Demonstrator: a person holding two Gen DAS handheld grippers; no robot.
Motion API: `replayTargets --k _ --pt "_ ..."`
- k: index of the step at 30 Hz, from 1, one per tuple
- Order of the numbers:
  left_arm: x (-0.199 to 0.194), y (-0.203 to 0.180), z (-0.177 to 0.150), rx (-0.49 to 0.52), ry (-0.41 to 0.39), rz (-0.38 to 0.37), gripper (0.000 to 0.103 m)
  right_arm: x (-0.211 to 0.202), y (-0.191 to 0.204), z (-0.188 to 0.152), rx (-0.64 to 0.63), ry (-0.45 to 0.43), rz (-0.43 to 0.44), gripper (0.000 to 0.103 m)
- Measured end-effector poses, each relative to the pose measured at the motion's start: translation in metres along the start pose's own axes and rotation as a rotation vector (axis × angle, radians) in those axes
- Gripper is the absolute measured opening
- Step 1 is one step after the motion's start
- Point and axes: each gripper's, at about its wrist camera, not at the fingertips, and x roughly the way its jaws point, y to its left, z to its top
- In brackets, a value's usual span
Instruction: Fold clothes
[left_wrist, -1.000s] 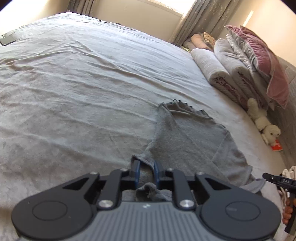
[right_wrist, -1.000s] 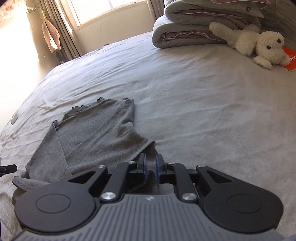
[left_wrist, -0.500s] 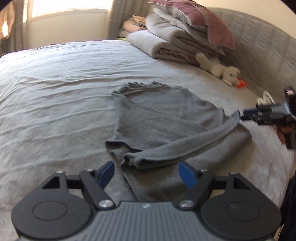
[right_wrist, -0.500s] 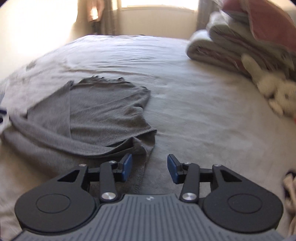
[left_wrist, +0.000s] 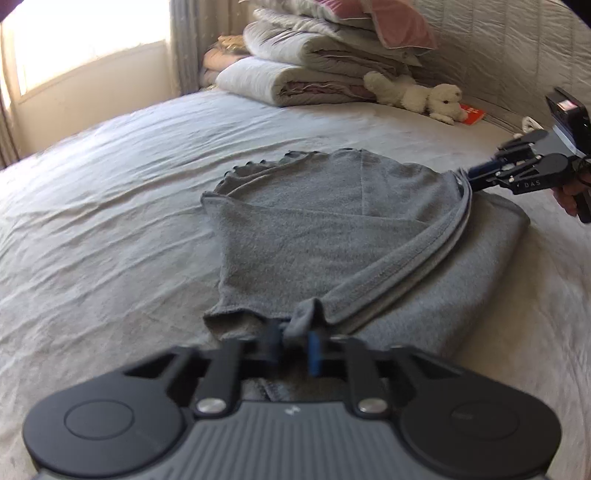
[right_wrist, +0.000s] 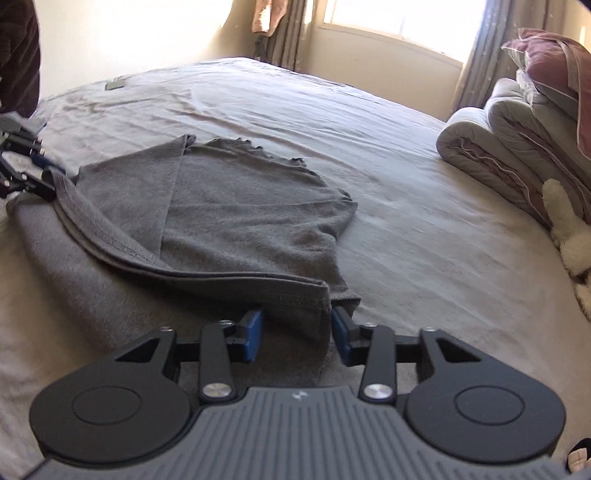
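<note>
On the grey bed (left_wrist: 110, 229), in front of the stack of folded quilts (left_wrist: 306, 79), lies the grey garment (left_wrist: 332, 236), spread with its frilled edge toward the window (left_wrist: 85, 40) and its near part doubled over on itself. A stitched hem runs as a raised band across the garment from one pair of tongs to the other. The left tongs (left_wrist: 293, 345) are closed on one end of that hem, a small bunch of cloth standing up between the blue pads, with the rest of the garment stretching away from them toward the quilts. The right tongs (right_wrist: 295, 334) stand with their blue pads apart, and the other hem corner hangs down in the gap between them; in the left camera's view these same tongs (left_wrist: 467, 173) meet the far end of the hem, though whether the pads press the cloth cannot be told. A white stuffed dog (left_wrist: 417, 96) lies just beside the quilts, well apart from the garment, with a small red item (left_wrist: 472, 112) next to it.
</note>
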Motion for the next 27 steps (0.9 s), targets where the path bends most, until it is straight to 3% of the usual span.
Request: replayTargets --k 1,2,6,10,11,12,13,14,15,19,21,22,23,27 --pt "-0.002 0.002 0.003 -0.026 -0.021 0.006 0.011 0.0 -0.003 0.002 0.022 0.001 -0.008 0.005" --pt "-0.005 0.005 0.006 -0.053 -0.041 0.011 0.011 0.0 -0.005 0.004 0.043 -0.001 -0.025 0.002" --pt "-0.009 0.015 0.016 -0.162 -0.09 0.019 0.011 -0.003 -0.009 0.01 0.1 -0.027 -0.043 0.001" --pt "-0.001 0.022 0.017 -0.242 -0.067 0.036 0.011 0.002 -0.006 0.011 0.091 -0.001 -0.04 0.001" --pt "0.001 0.023 0.017 -0.259 -0.061 0.038 0.011 0.004 -0.006 0.01 0.087 0.006 -0.039 0.004" --pt "0.002 0.025 0.017 -0.268 -0.056 0.033 0.011 0.004 -0.007 0.008 0.089 0.006 -0.038 0.014" --pt "0.004 0.026 0.016 -0.275 -0.051 0.03 0.011 0.005 -0.008 0.006 0.091 0.005 -0.041 0.027" --pt "0.004 0.026 0.015 -0.277 -0.047 0.027 0.011 0.004 -0.009 0.005 0.092 0.001 -0.049 0.051" --pt "0.005 0.026 0.014 -0.281 -0.042 0.025 0.011 0.004 -0.01 0.004 0.097 -0.006 -0.05 0.055" --pt "0.006 0.03 0.012 -0.322 -0.037 0.013 0.011 0.012 -0.011 0.003 0.114 0.009 -0.014 0.056" --pt "0.005 0.032 0.013 -0.339 -0.041 0.008 0.011 0.02 -0.007 0.004 0.102 0.035 -0.012 0.039" --pt "0.004 0.033 0.013 -0.347 -0.045 0.007 0.011 0.022 -0.005 0.005 0.093 0.047 -0.022 0.018" --pt "0.002 0.035 0.014 -0.359 -0.051 0.003 0.011 0.022 -0.003 0.008 0.089 0.047 -0.032 0.011" --pt "-0.002 0.041 0.018 -0.412 -0.069 0.02 0.011 0.012 -0.004 0.019 0.113 0.007 -0.082 0.01"
